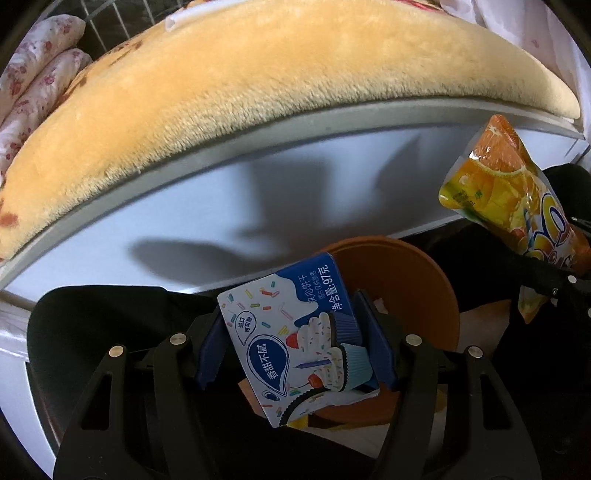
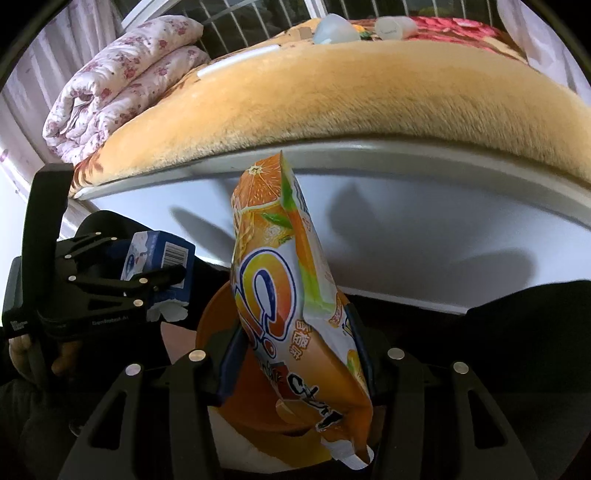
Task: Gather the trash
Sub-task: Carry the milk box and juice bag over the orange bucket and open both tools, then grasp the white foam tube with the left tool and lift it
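My left gripper (image 1: 295, 347) is shut on a blue and white biscuit box (image 1: 295, 354), its pads pressing both sides. The box hangs over an orange bin (image 1: 424, 273) on the floor beside the bed. My right gripper (image 2: 295, 354) is shut on an orange snack bag (image 2: 288, 295), which stands upright between the fingers above the same orange bin (image 2: 214, 317). In the left wrist view the snack bag (image 1: 509, 184) shows at the right. The right wrist view shows the left gripper (image 2: 159, 273) with the box (image 2: 159, 254) at the left.
A yellow plush blanket (image 1: 258, 92) covers the bed above a white bed frame (image 1: 258, 206). Folded floral quilts (image 2: 122, 85) lie at the bed's far left. White containers (image 2: 391, 27) rest on the bed's far side. A person's dark trouser legs (image 1: 103, 325) flank the bin.
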Motion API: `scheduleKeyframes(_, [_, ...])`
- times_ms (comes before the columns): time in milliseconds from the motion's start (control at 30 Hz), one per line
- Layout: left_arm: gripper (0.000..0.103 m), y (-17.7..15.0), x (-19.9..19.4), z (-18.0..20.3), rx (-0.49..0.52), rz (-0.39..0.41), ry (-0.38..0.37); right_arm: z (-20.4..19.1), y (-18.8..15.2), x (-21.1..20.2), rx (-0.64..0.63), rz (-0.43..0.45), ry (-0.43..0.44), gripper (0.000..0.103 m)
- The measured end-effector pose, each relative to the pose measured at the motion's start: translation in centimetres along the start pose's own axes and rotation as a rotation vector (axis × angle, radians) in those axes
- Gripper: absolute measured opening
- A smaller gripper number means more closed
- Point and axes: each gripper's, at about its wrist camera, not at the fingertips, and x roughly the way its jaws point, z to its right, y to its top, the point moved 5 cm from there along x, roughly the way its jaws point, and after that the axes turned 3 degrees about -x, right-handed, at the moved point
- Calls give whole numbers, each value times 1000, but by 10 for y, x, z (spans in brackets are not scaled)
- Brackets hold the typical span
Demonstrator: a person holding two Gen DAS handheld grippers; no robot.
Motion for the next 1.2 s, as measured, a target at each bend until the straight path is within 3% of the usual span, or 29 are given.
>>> scheduleKeyframes(233, [63, 0, 5, -5, -20, -15, 4, 9, -7, 11, 34, -51, 3, 50])
scheduleKeyframes(700, [66, -3, 25, -11, -35, -61, -59, -10, -3, 41, -20, -170, -27, 51])
scheduleKeyframes(800, [84, -6, 29, -12, -35, -82, -106, -13, 0, 51, -31, -195, -50, 81])
scheduleKeyframes(1200, [84, -4, 26, -16, -58, -74, -108, 0, 3, 38, 23, -157, -64, 81])
